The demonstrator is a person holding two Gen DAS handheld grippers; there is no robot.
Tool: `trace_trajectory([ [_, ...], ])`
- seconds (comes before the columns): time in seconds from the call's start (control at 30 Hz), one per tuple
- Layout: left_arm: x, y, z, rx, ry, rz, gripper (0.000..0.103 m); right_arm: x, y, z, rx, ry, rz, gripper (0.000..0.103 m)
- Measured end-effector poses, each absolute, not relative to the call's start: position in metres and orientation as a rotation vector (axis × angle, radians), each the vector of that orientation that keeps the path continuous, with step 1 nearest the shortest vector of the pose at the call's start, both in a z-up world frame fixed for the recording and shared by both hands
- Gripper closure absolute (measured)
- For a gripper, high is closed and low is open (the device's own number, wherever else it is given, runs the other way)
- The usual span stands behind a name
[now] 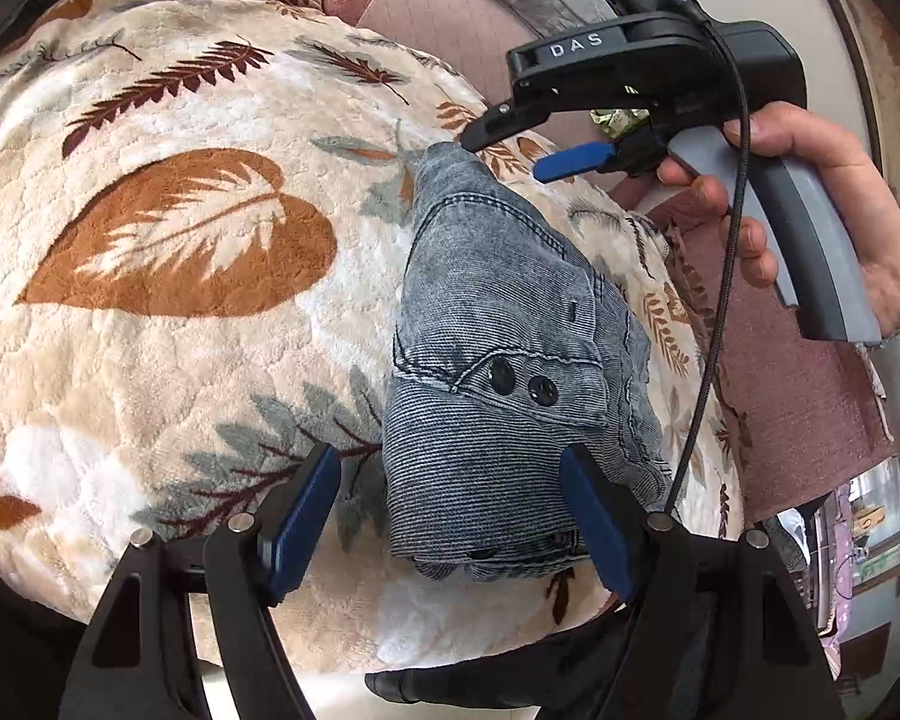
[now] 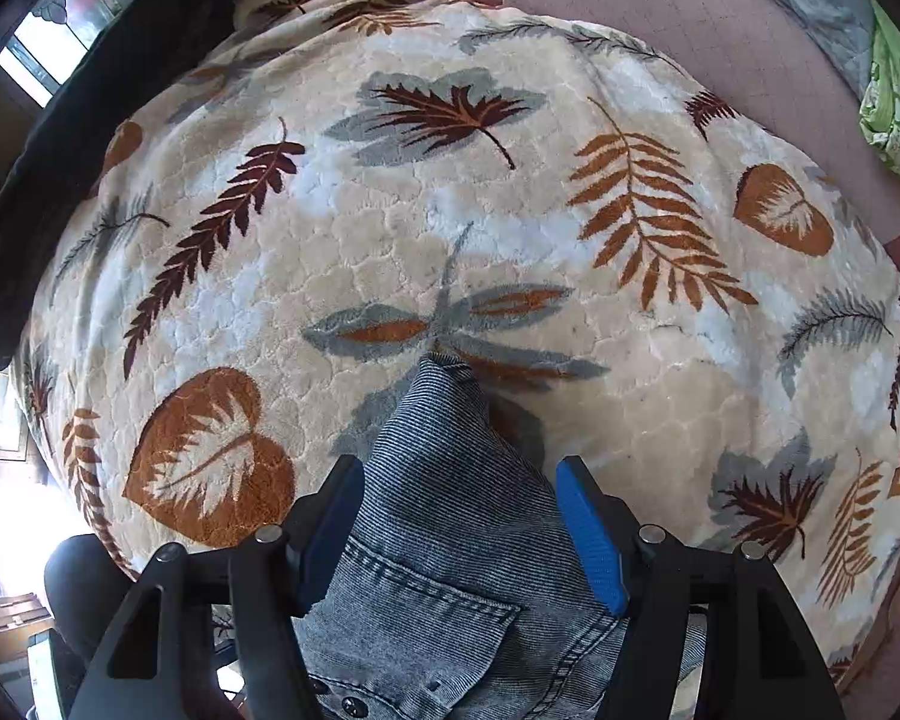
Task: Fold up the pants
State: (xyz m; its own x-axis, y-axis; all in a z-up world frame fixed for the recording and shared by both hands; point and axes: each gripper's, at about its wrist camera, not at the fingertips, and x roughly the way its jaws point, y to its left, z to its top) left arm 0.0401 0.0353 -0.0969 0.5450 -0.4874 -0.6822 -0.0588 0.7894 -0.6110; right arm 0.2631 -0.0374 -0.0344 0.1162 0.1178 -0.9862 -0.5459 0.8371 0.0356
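Grey-blue denim pants (image 1: 504,360) lie folded into a narrow bundle on a leaf-patterned blanket (image 1: 180,240). Two dark buttons show near the waistband. My left gripper (image 1: 450,510) is open, its blue pads on either side of the waistband end, not pinching it. My right gripper (image 1: 498,150), seen from the left wrist view, hovers open over the far tip of the pants. In the right wrist view the pants (image 2: 444,540) run between the open blue fingers (image 2: 591,540) of my right gripper (image 2: 459,534), with the pointed tip ahead.
The blanket (image 2: 510,210) covers a rounded bed or sofa. A pinkish cushion (image 1: 450,6) and a grey quilt lie behind it. A dark cloth (image 2: 90,90) hangs at the blanket's left edge. A cable (image 1: 720,300) trails from the right gripper over the pants' right side.
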Motion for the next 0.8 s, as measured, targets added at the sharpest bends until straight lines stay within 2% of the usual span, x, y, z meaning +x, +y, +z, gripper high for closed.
trace_trajectory([
  [0.03, 0.041, 0.037, -0.099, -0.65, 0.981, -0.302, 0.045, 0.266, -0.034, -0.038, -0.382, 1.381, 0.506, 0.033],
  [0.2, 0.039, 0.03, -0.098, -0.626, 0.97, -0.316, 0.057, 0.28, -0.018, -0.062, -0.42, 1.419, 0.496, 0.033],
  [0.23, 0.039, 0.03, -0.099, -0.624, 0.968, -0.317, 0.063, 0.281, -0.015, -0.07, -0.441, 1.448, 0.504, 0.041],
  [0.27, 0.039, 0.03, -0.1, -0.624, 0.964, -0.315, 0.065, 0.28, -0.011, -0.079, -0.478, 1.486, 0.514, 0.059],
  [0.3, 0.038, 0.033, -0.101, -0.629, 0.966, -0.319, 0.066, 0.278, -0.007, -0.085, -0.504, 1.514, 0.526, 0.082],
  [0.33, 0.038, 0.034, -0.101, -0.637, 0.965, -0.322, 0.067, 0.275, -0.003, -0.084, -0.537, 1.497, 0.53, 0.085],
  [0.53, 0.032, 0.027, -0.096, -0.573, 0.937, -0.307, 0.069, 0.267, -0.004, -0.053, -0.523, 1.378, 0.544, 0.09],
  [0.8, 0.029, 0.028, -0.099, -0.576, 0.941, -0.274, 0.069, 0.267, -0.014, -0.077, -0.367, 1.346, 0.511, 0.087],
])
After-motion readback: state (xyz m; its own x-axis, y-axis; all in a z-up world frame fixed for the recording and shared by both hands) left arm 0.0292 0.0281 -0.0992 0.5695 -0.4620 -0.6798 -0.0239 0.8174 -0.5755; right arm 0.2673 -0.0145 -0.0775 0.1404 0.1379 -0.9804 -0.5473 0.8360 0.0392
